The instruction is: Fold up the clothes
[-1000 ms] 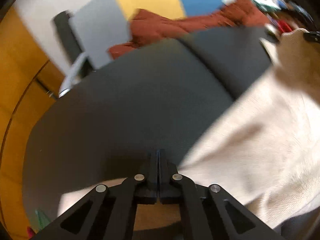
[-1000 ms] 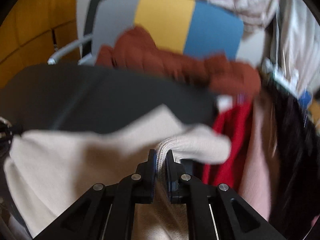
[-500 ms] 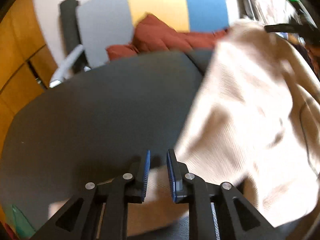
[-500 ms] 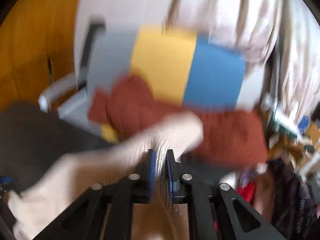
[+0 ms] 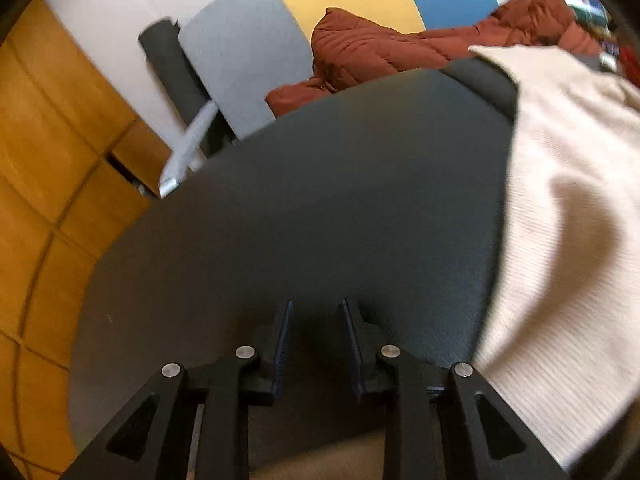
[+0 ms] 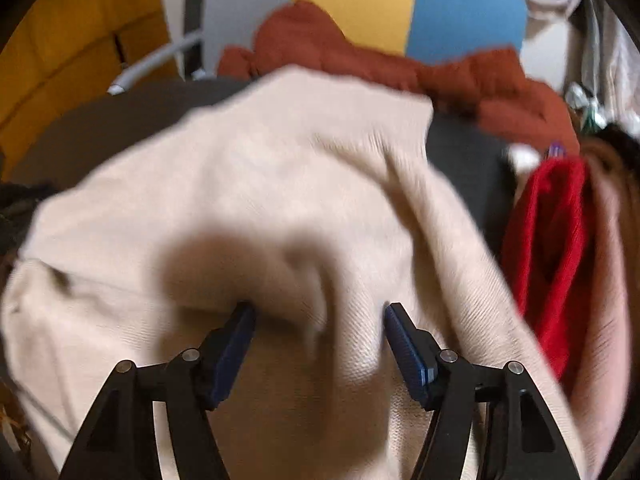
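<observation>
Basically both jaws opening: left hand-held gripper [image 5: 316,316] empty over the dark desk [image 5: 320,200], cream sweater [image 6: 280,200] lying beneath the spread right hand-held gripper [image 6: 318,320]; let go fully, lift straight off.

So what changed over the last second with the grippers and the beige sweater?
Both grippers let go. The right gripper, a second ago pinching a ribbed edge of the beige knit sweater, is opening, pads clear, fabric slack between them. The left gripper, shut before, is opening over the bare dark table. The rust-red jacket is unchanged.
</observation>
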Demonstrator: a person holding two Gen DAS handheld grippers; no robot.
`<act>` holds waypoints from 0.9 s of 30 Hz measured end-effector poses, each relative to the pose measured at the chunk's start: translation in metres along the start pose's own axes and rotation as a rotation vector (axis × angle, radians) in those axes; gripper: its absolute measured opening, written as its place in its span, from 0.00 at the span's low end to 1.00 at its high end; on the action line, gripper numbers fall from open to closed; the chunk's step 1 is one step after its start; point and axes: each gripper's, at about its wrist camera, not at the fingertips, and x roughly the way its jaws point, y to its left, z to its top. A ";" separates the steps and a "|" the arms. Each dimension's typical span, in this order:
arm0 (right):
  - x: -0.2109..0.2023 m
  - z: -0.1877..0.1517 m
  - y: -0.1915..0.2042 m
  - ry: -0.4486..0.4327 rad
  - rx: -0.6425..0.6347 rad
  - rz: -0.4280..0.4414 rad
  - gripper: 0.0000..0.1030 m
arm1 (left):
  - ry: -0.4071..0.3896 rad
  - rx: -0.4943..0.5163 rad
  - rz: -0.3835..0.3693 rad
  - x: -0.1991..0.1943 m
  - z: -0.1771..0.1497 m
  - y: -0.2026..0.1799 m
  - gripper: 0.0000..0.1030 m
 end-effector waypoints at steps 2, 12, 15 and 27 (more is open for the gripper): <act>0.014 0.008 -0.009 -0.006 0.057 0.015 0.83 | 0.003 0.014 0.038 -0.005 0.002 -0.012 0.25; -0.026 0.011 -0.027 -0.145 0.198 0.155 0.78 | -0.131 -0.435 -0.443 -0.105 -0.024 0.032 0.30; -0.082 -0.030 -0.040 -0.245 0.236 0.241 0.78 | -0.134 -0.425 -0.590 -0.131 -0.056 0.011 0.34; -0.188 -0.208 -0.073 -0.181 0.214 0.142 0.81 | -0.036 -0.551 -0.681 -0.136 -0.105 -0.049 0.41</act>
